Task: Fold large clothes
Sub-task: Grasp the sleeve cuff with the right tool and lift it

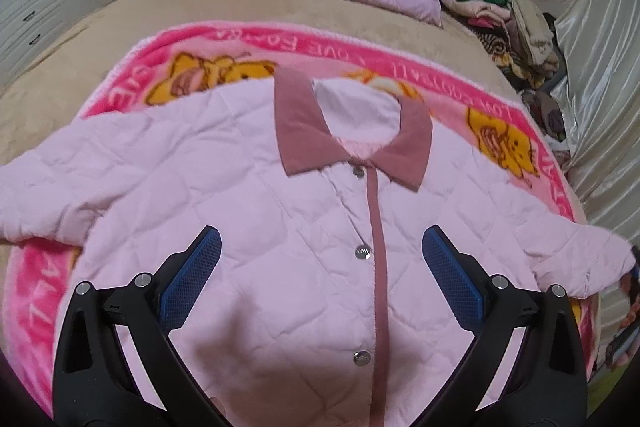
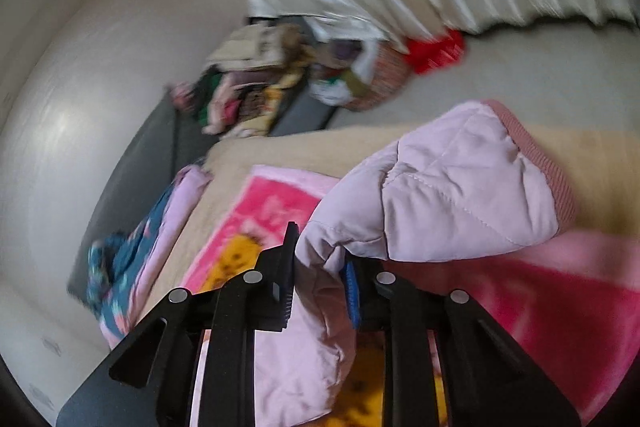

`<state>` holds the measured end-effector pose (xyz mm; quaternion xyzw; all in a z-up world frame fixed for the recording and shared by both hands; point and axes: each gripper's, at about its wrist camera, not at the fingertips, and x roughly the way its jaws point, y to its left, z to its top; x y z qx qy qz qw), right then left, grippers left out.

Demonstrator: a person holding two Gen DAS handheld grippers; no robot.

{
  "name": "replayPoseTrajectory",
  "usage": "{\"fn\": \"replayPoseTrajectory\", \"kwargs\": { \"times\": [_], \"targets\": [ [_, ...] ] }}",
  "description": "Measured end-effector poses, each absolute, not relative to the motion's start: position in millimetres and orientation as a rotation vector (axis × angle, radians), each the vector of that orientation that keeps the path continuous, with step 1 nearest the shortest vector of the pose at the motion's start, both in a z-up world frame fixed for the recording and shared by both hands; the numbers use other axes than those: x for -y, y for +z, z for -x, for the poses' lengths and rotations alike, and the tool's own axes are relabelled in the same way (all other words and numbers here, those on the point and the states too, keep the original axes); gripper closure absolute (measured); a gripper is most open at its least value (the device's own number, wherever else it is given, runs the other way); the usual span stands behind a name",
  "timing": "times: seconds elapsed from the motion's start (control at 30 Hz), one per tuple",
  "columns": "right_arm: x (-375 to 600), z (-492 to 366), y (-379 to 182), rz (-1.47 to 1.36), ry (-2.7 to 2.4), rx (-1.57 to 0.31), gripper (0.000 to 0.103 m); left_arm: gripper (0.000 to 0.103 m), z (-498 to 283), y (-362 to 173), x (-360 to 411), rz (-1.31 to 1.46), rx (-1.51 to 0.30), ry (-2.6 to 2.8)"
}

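Left wrist view: we see the pink quilted jacket lying face up and buttoned on the pink cartoon blanket, which covers the tan bed. The collar points toward the far side, and both sleeves are spread outward. The left gripper hovers above the jacket front with its jaws wide apart and nothing between them.

Right wrist view: the right gripper has its jaws closed on the right sleeve a little back from the ribbed cuff; the sleeve end stands clear of the blanket. This view is motion-blurred, so fine detail is unreliable.

We judge the task to be at an early stage. The jacket is laid out flat, and no fold is visible in the body. The first sleeve fold appears to be in hand. Remaining, in our estimate: lay this sleeve across the front, repeat with the left sleeve, then fold the body. A pile of other clothes sits at the far bed edge.
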<state>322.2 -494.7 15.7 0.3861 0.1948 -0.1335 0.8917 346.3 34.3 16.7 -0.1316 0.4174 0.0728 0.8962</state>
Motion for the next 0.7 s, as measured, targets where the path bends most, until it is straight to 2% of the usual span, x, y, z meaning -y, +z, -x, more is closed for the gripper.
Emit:
{"fn": "replayPoseTrajectory", "kwargs": {
  "times": [0.23, 0.7],
  "targets": [
    [435.1, -335.6, 81.4, -0.604, -0.157, -0.356, 0.085, 0.008, -337.4, 40.4, -49.9, 0.269, -0.798, 0.170],
    [318.3, -340.2, 151.2, -0.384, 0.068, -0.306, 0.086, 0.008, -322.9, 51.9, -83.6, 0.291, -0.779, 0.191]
  ]
}}
